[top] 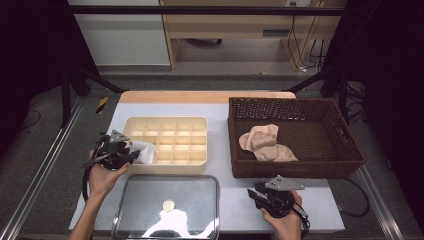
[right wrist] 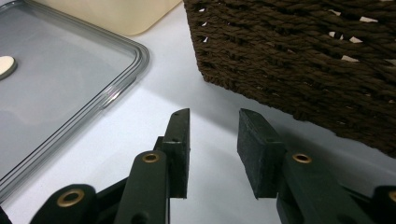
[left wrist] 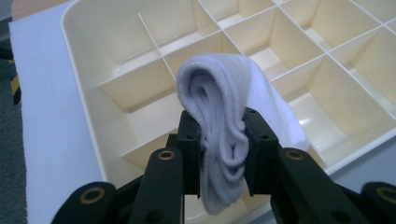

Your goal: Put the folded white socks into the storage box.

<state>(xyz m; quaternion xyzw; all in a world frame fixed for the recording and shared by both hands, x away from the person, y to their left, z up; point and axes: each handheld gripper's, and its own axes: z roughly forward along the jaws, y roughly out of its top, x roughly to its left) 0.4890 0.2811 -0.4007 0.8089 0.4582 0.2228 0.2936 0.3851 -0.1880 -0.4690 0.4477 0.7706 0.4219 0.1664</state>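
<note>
Left gripper (left wrist: 223, 140): I have jaws pinched on folded white sock (left wrist: 224, 116), soft ribbed knit bulging above pads, tail hanging below. Held over near-left corner of cream divider tray (left wrist: 84, 93), likely so it drops straight into one cell. Tray hard glossy plastic, thin square partitions.

Right gripper (right wrist: 214, 149): jaws part open, nothing between, parked on white table (right wrist: 154, 93) beside dark woven basket (right wrist: 299, 60); beige socks (top: 265, 142) wait inside. Clear plastic lid (top: 167, 200) lies flat near me.

wicker basket (top: 345, 150), beige socks (top: 265, 142), clear lid (top: 200, 182)
</note>
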